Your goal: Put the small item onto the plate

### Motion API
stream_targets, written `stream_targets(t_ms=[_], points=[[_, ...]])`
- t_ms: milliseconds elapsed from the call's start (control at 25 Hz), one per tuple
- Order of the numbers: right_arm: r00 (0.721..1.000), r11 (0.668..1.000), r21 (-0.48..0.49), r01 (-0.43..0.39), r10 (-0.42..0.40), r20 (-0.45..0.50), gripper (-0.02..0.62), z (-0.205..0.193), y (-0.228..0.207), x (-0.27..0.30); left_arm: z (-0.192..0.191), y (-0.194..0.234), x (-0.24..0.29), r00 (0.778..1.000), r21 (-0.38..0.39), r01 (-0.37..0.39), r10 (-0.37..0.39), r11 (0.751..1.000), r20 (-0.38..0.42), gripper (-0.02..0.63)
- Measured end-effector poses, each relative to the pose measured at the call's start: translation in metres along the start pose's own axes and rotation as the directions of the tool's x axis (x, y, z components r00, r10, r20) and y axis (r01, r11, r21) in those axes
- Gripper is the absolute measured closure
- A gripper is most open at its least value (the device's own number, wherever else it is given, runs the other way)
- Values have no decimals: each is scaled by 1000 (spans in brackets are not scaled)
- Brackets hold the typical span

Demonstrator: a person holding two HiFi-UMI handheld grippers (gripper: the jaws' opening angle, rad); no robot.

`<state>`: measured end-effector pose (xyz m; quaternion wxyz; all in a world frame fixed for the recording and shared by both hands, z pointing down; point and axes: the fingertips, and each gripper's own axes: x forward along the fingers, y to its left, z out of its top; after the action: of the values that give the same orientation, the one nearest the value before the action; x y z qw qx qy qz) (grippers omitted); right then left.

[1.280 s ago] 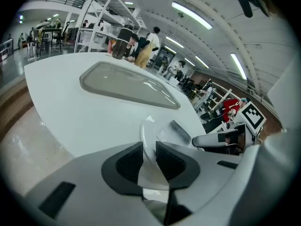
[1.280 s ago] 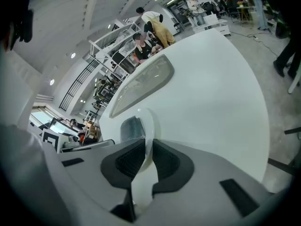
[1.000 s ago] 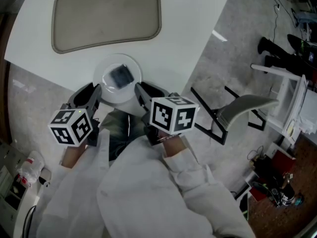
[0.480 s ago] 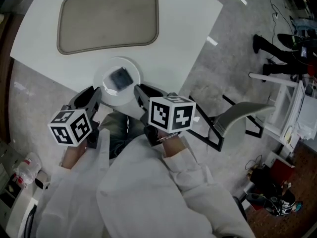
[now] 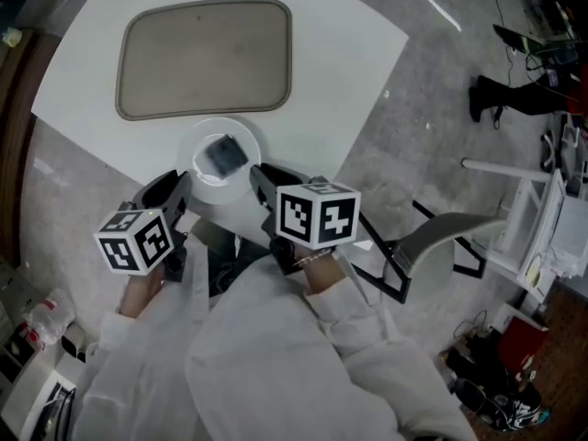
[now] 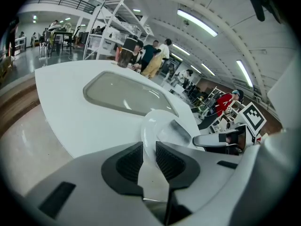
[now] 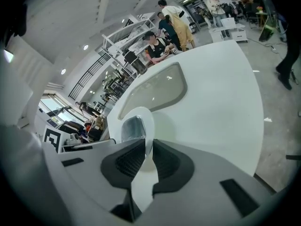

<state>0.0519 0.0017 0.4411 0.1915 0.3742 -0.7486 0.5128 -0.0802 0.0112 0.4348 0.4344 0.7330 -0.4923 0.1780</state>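
In the head view, a round white plate (image 5: 204, 180) sits over the near edge of a white table (image 5: 340, 53), at 6 o'clock from a beige rounded-rectangle tray (image 5: 207, 58) set in the tabletop. Whether the plate rests on the table or is lifted clear cannot be told. A small dark grey square item (image 5: 225, 152) lies on the plate, a little toward 1 o'clock of its middle. The left gripper (image 5: 184, 182) meets the plate's rim at about 8 o'clock and the right gripper (image 5: 258, 174) at about 4 o'clock. Their black-and-white marker cubes (image 5: 136, 240) sit nearer the person's white sleeves (image 5: 276, 356). A grey chair (image 5: 432, 242) stands on the floor at 3 o'clock.

In the left gripper view, the left gripper's (image 6: 149, 147) two dark ribbed pads (image 6: 129, 161) stand nearly together, pinched on the plate's thin white rim. The small item lies on the plate beyond, toward 1 o'clock, and the right gripper reaches in from 3 o'clock.

In the right gripper view, the right gripper's (image 7: 148, 149) pads are likewise almost closed, clamping the plate's rim between them. The item lies on the plate at 11 o'clock from the jaws, the tray farther off at 12 o'clock.
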Motion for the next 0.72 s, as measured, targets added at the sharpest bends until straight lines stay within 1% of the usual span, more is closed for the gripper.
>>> stream_targets(t_ms=[200,440,720], points=[[1000,1000,-3,-8,8,2,538,14,-6,1,14,-4,10,1000,11,2,-2,1000,-1,523],[999,1000,17,11,-12,38,539,49,1,20,47,13,22,999,33,27,-27,999,-19,523],[998,999,41,16,-19,62,540,77,1,34,82,22,39,998,64,51,-49,997,-35,523]])
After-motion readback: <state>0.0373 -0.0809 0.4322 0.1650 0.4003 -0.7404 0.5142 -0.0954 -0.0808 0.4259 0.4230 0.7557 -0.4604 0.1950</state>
